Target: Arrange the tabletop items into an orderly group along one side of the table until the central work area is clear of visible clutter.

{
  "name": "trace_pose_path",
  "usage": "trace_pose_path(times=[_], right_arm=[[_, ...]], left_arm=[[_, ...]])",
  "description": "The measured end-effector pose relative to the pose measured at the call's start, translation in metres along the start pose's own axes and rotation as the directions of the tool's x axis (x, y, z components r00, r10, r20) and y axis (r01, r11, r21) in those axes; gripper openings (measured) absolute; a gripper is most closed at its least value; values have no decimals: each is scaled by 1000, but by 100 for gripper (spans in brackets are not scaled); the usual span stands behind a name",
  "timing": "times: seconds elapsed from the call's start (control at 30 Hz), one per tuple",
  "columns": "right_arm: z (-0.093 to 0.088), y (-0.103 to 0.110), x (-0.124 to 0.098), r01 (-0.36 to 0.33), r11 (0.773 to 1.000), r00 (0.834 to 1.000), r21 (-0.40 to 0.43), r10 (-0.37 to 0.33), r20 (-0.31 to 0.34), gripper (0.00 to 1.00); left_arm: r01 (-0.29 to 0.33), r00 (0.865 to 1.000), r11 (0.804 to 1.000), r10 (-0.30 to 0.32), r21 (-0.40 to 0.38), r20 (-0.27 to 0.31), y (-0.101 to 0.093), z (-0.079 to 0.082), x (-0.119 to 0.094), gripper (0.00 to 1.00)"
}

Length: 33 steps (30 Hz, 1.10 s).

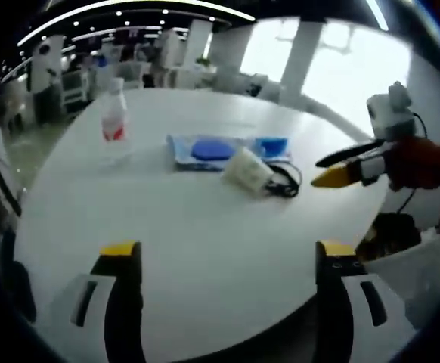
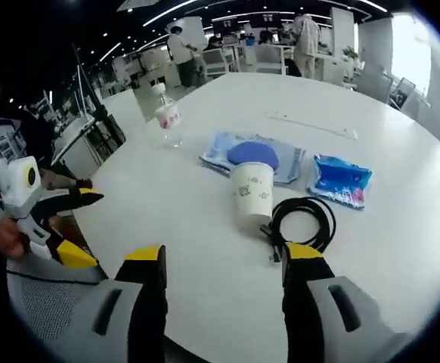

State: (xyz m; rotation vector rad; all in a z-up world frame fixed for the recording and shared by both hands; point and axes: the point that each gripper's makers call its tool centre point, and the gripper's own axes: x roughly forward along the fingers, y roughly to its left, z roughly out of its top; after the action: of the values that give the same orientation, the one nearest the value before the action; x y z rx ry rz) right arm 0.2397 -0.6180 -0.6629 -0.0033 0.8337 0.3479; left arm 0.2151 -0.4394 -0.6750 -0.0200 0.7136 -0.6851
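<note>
**Right gripper view: clutter sitting mid-table, both grippers hanging back**

Right gripper view is looking across a white round table point(image 2: 401, 227), and the right gripper point(image 2: 224, 261) is hovering over the near edge with its jaws spread apart, holding nothing. Just past it a paper cup point(image 2: 251, 193) is lying next to a coiled black cable point(image 2: 305, 219), pretty much touching it. Behind the cup a blue mouse point(image 2: 252, 154) is resting on a bluish cloth pad point(image 2: 220, 151), and a blue packet point(image 2: 340, 180) is sitting just beside that. A water bottle point(image 2: 168, 115) is standing upright, well apart from the rest.

In the left gripper view, the left gripper point(image 1: 230, 261) is also gaping wide and carrying nothing, well back from the pile. People are standing around in the background.
</note>
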Motion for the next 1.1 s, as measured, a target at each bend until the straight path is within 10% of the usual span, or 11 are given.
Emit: trace_pose_path(times=[0.4, 0.67, 1.1], right_arm=[[4, -1, 12, -20, 1000, 1000, 16, 20, 4, 61], [5, -6, 3, -9, 999, 1000, 46, 8, 22, 62], [-16, -10, -25, 22, 991, 998, 130, -30, 56, 63]], left_arm=[[67, 998, 998, -67, 22, 10, 3, 21, 17, 92], [171, 985, 978, -173, 117, 2, 3, 72, 48, 92], [371, 927, 901, -343, 226, -152, -30, 110, 127, 89]])
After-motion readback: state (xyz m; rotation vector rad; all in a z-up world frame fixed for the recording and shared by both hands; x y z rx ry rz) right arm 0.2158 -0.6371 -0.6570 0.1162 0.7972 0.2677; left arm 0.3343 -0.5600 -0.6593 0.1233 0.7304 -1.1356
